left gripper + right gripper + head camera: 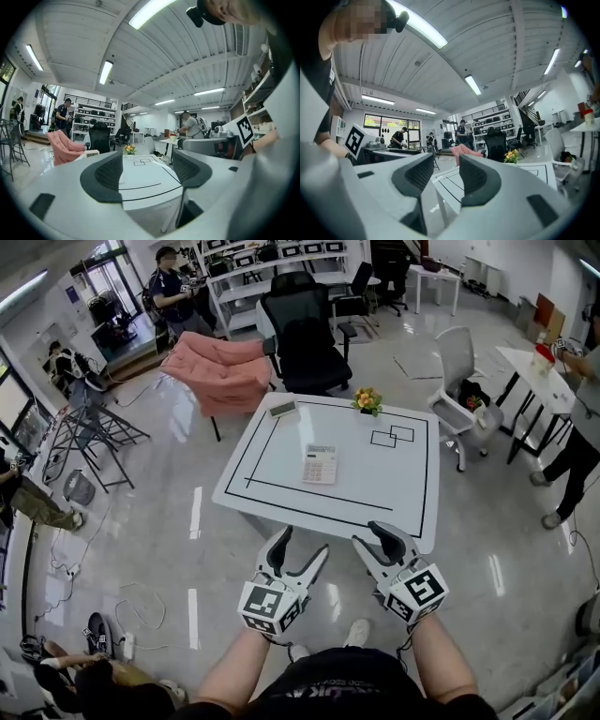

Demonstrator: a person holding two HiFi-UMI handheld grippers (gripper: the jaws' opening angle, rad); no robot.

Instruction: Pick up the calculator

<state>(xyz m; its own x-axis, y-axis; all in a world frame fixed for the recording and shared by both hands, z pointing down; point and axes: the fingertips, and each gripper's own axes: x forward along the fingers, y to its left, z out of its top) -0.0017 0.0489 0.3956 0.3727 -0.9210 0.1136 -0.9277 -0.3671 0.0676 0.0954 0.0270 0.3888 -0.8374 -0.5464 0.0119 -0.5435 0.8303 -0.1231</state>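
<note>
A white calculator (320, 464) lies flat near the middle of the white table (259, 487), inside its black outline. My left gripper (300, 553) hangs open below the table's near edge, apart from the calculator, with nothing between its jaws. My right gripper (378, 538) is open beside it, also short of the table and empty. In the left gripper view the gripper (146, 169) looks level across the table top (146, 180). The right gripper (440, 177) looks past the table's corner (443, 185). The calculator does not show in either gripper view.
A small flower pot (367, 401) stands at the table's far edge, and a small device (282, 409) lies at its far left corner. A black office chair (305, 338) and a pink-draped chair (219, 374) stand behind the table; a white chair (461, 395) is to the right. People stand around the room.
</note>
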